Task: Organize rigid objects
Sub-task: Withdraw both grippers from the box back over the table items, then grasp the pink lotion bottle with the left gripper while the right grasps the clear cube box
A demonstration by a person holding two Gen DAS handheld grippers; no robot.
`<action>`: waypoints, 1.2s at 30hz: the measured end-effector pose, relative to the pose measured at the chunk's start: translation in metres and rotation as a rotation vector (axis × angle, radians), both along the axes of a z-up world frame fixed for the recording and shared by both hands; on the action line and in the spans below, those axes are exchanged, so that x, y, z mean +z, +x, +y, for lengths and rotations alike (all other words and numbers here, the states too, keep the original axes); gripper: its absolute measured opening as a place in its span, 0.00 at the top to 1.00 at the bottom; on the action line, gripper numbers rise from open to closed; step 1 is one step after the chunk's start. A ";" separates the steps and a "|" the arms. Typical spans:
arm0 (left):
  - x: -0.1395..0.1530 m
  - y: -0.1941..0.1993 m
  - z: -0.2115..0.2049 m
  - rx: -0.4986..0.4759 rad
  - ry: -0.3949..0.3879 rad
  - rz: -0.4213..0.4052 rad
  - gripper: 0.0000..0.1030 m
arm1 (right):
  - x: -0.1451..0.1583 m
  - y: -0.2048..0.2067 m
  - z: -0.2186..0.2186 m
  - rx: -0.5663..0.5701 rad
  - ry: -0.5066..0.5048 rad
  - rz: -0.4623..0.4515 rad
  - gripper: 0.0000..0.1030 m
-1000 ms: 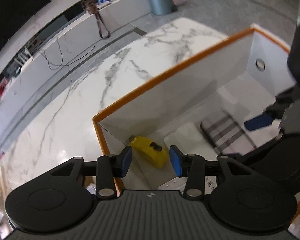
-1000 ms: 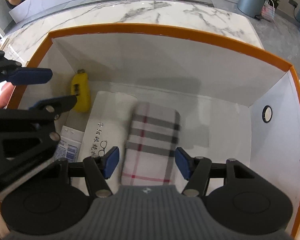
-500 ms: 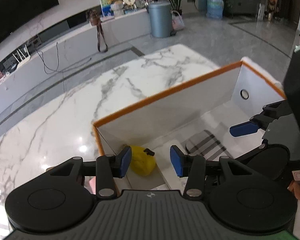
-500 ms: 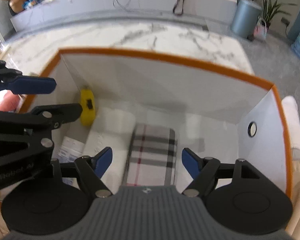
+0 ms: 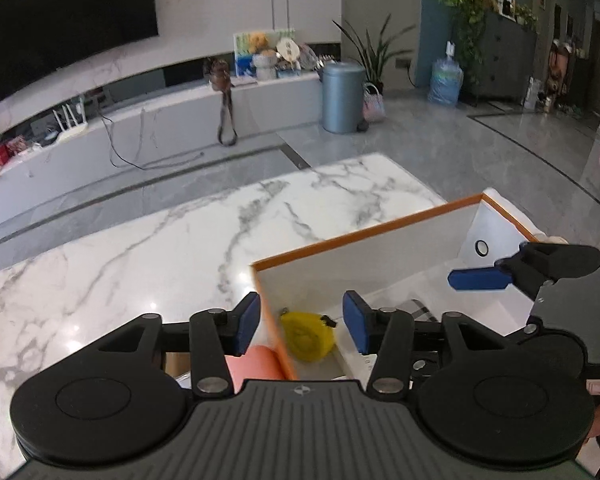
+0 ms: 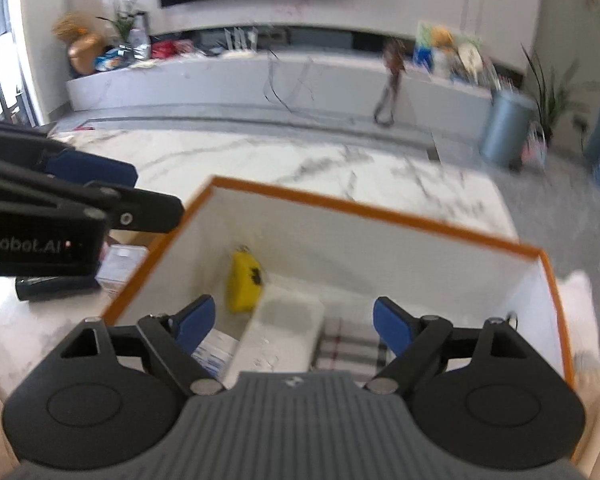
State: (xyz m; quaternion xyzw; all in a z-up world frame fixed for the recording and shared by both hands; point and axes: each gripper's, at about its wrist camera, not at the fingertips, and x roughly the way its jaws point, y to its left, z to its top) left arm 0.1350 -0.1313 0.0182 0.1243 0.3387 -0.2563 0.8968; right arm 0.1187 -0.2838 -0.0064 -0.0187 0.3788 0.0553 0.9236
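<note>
A white box with an orange rim [image 5: 364, 232] [image 6: 364, 210] stands on the marble table. Inside lie a yellow tape measure [image 5: 306, 334] [image 6: 244, 284], a white flat case [image 6: 284, 328], a plaid case [image 6: 348, 346] and a small blue-and-white packet [image 6: 214, 350]. My left gripper [image 5: 302, 322] is open and empty above the box's near left corner. My right gripper [image 6: 294, 324] is open and empty above the box. Its blue fingertip [image 5: 478, 279] shows in the left wrist view.
A pink object [image 5: 254, 366] lies outside the box beside its left wall. A boxed item [image 6: 122, 262] and a dark object [image 6: 56, 286] lie on the table [image 5: 140, 248] left of the box. A grey bin [image 5: 342, 98] stands on the floor beyond.
Both grippers have lifted up and back out of the box, so the room beyond shows. The right jaws have widened. The things in the box have not moved.
</note>
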 end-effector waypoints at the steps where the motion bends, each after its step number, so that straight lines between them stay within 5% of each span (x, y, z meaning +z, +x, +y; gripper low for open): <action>1: 0.002 -0.002 0.005 0.005 -0.004 -0.015 0.38 | 0.003 -0.002 0.006 0.018 -0.019 -0.020 0.17; 8: 0.001 0.006 0.055 0.031 -0.050 0.036 0.37 | 0.026 0.000 0.041 0.125 -0.033 -0.046 0.17; 16: 0.000 0.021 0.112 0.086 -0.018 0.062 0.39 | 0.038 0.011 0.095 0.305 -0.133 -0.028 0.20; 31: -0.057 0.033 0.156 -0.044 0.221 0.120 0.51 | -0.004 0.058 0.170 0.544 -0.297 0.151 0.35; 36: -0.068 0.052 0.167 -0.024 0.190 0.147 0.51 | -0.020 0.079 0.183 0.533 -0.293 0.218 0.35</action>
